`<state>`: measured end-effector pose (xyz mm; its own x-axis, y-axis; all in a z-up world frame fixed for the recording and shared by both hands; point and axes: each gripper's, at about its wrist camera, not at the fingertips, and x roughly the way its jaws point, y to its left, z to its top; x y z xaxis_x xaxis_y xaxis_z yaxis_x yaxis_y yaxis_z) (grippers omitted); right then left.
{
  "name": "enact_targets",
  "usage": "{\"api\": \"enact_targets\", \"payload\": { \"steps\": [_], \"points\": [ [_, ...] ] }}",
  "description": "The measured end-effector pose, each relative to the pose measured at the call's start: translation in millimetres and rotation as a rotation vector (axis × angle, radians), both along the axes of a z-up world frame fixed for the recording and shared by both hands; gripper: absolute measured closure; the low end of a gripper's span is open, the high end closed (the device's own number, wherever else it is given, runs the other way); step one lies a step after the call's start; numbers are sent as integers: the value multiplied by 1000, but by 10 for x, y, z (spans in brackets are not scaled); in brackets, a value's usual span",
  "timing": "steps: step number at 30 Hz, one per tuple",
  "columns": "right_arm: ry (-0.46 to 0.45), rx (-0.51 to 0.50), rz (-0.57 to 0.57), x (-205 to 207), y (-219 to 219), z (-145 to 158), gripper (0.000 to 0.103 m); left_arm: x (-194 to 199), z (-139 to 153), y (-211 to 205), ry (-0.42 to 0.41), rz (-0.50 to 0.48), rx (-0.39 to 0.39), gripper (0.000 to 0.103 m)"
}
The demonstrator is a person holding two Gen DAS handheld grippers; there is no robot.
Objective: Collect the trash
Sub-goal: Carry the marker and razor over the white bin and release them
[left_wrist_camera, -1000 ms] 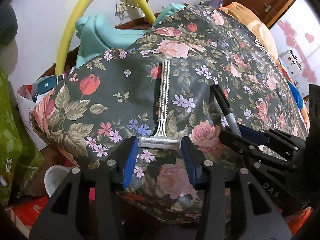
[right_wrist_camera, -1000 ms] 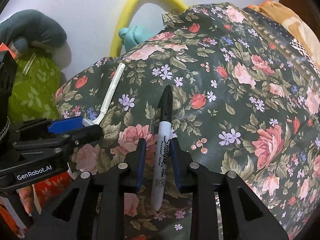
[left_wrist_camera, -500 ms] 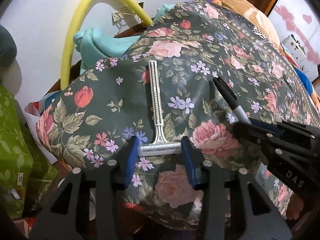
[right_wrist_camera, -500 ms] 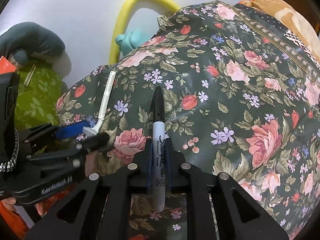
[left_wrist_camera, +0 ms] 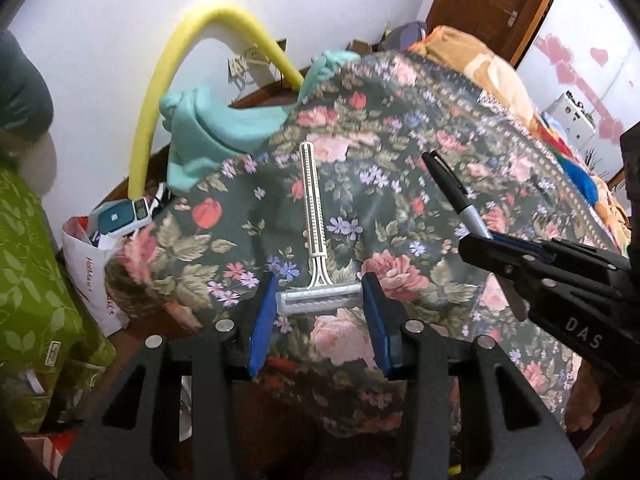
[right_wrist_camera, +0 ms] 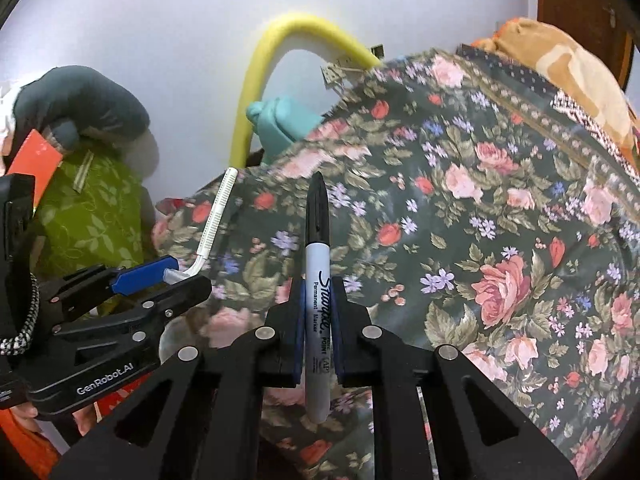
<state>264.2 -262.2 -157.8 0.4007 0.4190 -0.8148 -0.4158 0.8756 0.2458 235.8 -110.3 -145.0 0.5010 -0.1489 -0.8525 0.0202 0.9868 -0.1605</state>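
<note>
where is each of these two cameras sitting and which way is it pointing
Left wrist: behind the left gripper, facing the floral cover; its jaws hold a razor, right gripper at right.
Right wrist: behind the right gripper, same direction; jaws clamp a marker, left gripper at left.
Shared: razor, marker, cover, yellow tube.

Cluttered bedroom corner against a white wall.
A floral quilt [left_wrist_camera: 400, 184] drapes the bed; a yellow foam tube [left_wrist_camera: 192, 56] arches at the far wall [left_wrist_camera: 120, 12], a wooden door [left_wrist_camera: 492, 4] far right, green fabric [left_wrist_camera: 28, 264] left.
</note>
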Motion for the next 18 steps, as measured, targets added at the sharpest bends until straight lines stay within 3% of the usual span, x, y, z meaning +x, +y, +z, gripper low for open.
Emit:
{"api": "enact_targets", "payload": {
  "steps": [9,18],
  "points": [
    [-76,28,61,-375,330,422,93,-453,447,272,-99,44,19,61],
    [-125,43,159,-827,853,642,93,-1039,597,812,-129,141,35,61]
  ]
}}
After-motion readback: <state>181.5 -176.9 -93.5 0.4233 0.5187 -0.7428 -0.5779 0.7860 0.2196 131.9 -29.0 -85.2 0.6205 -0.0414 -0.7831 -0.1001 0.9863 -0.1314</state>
